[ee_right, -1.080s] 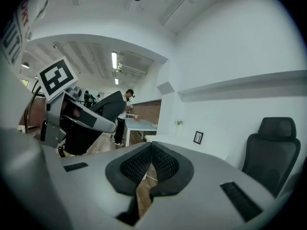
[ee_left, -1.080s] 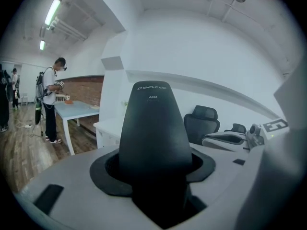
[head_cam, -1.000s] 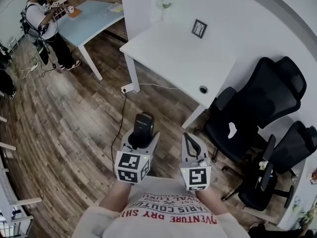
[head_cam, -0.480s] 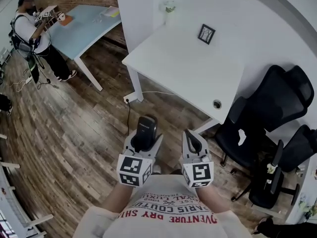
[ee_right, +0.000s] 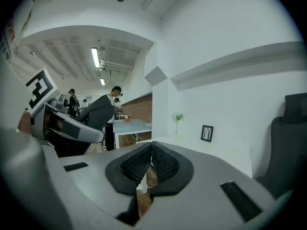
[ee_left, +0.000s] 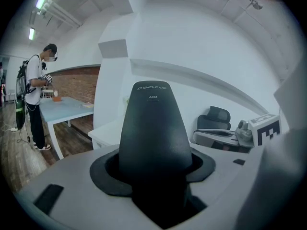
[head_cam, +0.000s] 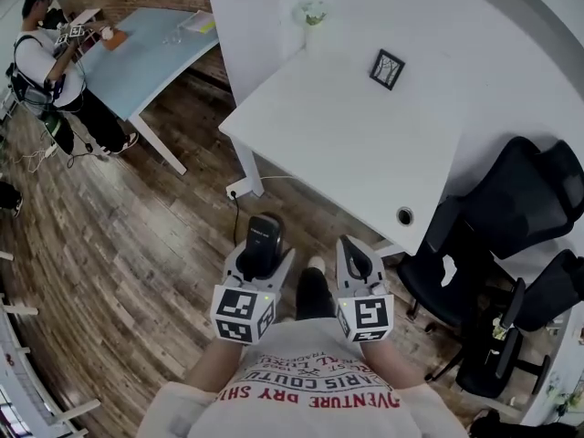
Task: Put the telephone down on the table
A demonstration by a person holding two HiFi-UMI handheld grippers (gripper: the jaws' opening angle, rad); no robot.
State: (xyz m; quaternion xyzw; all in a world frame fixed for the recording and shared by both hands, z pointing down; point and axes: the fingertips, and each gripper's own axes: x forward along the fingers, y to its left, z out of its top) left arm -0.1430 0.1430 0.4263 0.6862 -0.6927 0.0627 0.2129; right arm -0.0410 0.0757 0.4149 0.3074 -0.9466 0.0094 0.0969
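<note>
Left gripper [ee_left: 153, 178] pinches a black telephone [ee_left: 153, 128] handset by its lower end, the jaws standing partly apart with the dark pads pressed against its two sides. The handset's long axis runs along the jaws, and its free, rounded end, with small pale print near the tip, points away from the person toward the far side of the scene. In the head view it hangs in the air above the wooden floor [head_cam: 137, 235], near the person's body and short of the near edge of the white table [head_cam: 347, 144], not touching it. Just to its right, the right gripper [ee_right: 150, 166] has its ribbed pads pressed together with nothing between them. Farther off, the white table carries a small framed picture [head_cam: 387, 68] and a little plant [head_cam: 312, 13] near its far edge. Black office chairs [head_cam: 520, 194] stand at the right, and at the far left a person [head_cam: 46, 57] stands beside a blue table [head_cam: 155, 48].
</note>
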